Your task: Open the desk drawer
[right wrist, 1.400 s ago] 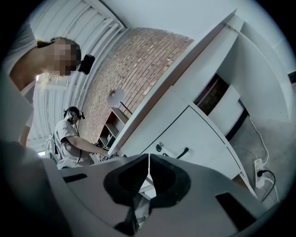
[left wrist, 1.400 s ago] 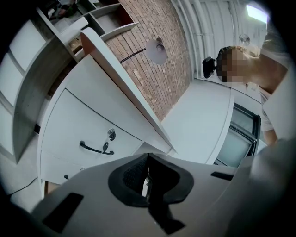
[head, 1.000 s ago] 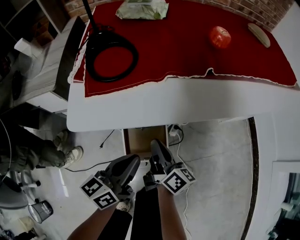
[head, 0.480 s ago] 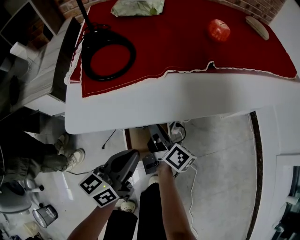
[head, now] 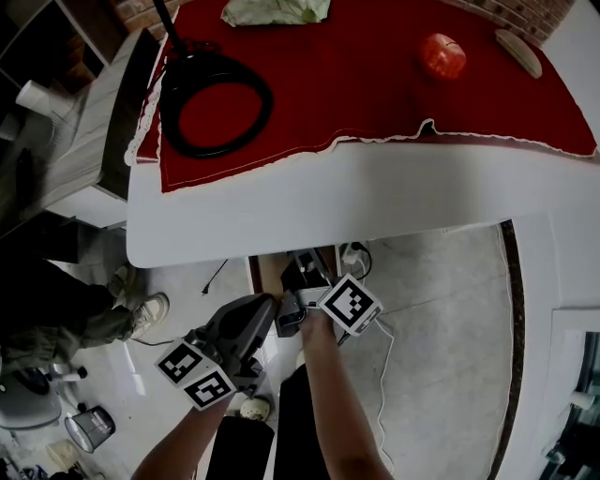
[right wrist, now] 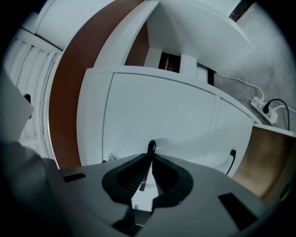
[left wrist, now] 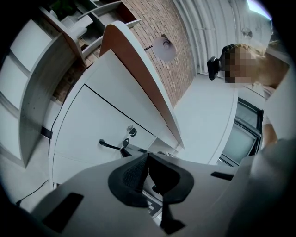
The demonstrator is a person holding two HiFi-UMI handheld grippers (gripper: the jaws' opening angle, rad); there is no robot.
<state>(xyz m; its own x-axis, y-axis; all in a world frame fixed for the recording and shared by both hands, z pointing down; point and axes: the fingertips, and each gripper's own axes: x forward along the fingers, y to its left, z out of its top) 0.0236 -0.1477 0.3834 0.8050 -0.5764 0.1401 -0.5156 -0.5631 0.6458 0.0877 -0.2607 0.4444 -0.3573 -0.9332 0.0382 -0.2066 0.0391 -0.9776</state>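
The desk drawer's white front (right wrist: 152,111) fills the right gripper view, and its thin black handle (right wrist: 151,147) stands end-on right at my right gripper (right wrist: 150,159). The jaws have just been opening; a narrow gap shows, the handle sits in it, and I see no pad pressing on it. From the head view, the right gripper (head: 298,274) reaches under the white desk's front edge (head: 319,211). My left gripper (head: 265,307) hangs beside it, lower left, shut and empty. The left gripper (left wrist: 148,156) looks at the drawer front, where the black handle (left wrist: 110,145) and a key lock (left wrist: 132,131) show.
A red cloth (head: 375,94) covers the desk, with a black ring-shaped lamp base (head: 216,103), a red round thing (head: 442,54) and a packet (head: 277,9). A power strip with cables (head: 352,255) lies on the floor. A seated person's shoe (head: 142,314) is at left.
My right gripper has gone forward under the desk edge and rolled, its marker cube turning. Its jaws now stand around the handle. The left gripper has hardly moved.
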